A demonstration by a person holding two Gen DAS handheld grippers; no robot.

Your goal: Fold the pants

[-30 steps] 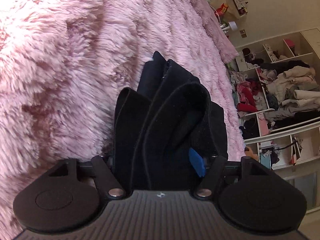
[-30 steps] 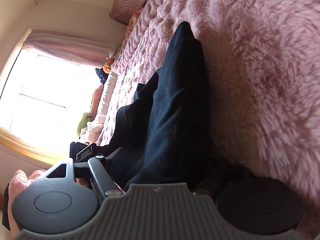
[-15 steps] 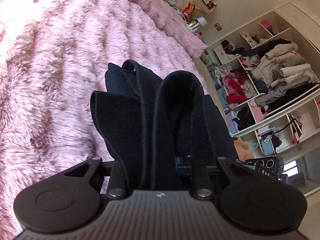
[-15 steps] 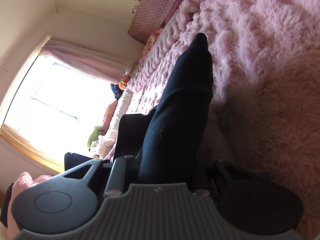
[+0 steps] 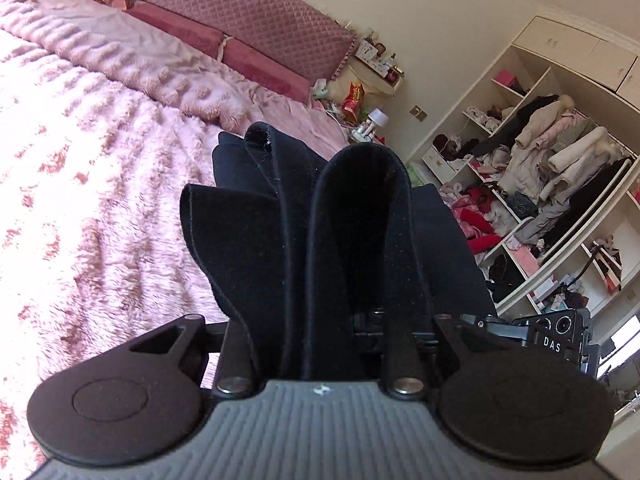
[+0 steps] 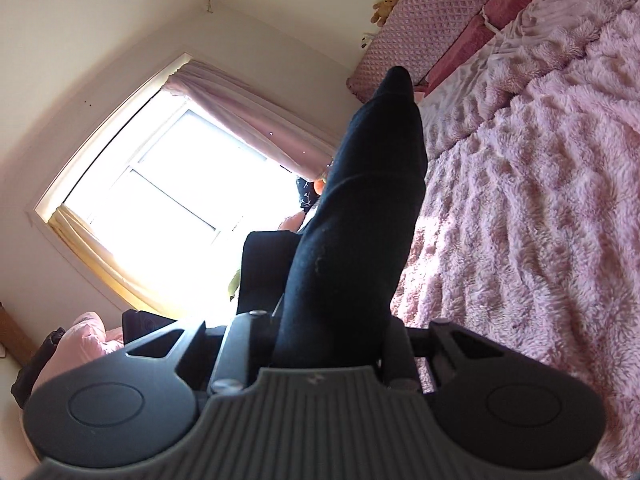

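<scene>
Left wrist view: left gripper (image 5: 320, 320) clamped on black pants (image 5: 320, 240), fingers pressed in against a thick bunch of folded layers. Cloth rising straight out from between the fingers, several hemmed edges standing side by side, one fold forming a deep open loop toward the right. Held up off the fluffy pink blanket (image 5: 80, 200), which spreads below and to the left. Quilted mauve headboard (image 5: 248, 12) across the top, dark pink pillows (image 5: 256, 66) along its foot. Open wardrobe shelves (image 5: 540, 184) stuffed with clothes on the right. Part of another black device marked "DAS" (image 5: 556, 340) just beside the right finger, low at the right edge.

Right wrist view: right gripper (image 6: 324, 340) closed tight on the pants (image 6: 360, 220), a single thick rounded roll of black cloth standing up from between the fingers and tapering to a blunt tip near the top. More black cloth hanging off to the left behind the left finger. Pants raised clear of the blanket (image 6: 520, 220), which fills the right side. Bright window (image 6: 168, 200) with pink curtain (image 6: 240, 116) at left. Headboard (image 6: 424, 16) at upper right, small teddy bear (image 6: 384, 6) perched on its top.
</scene>
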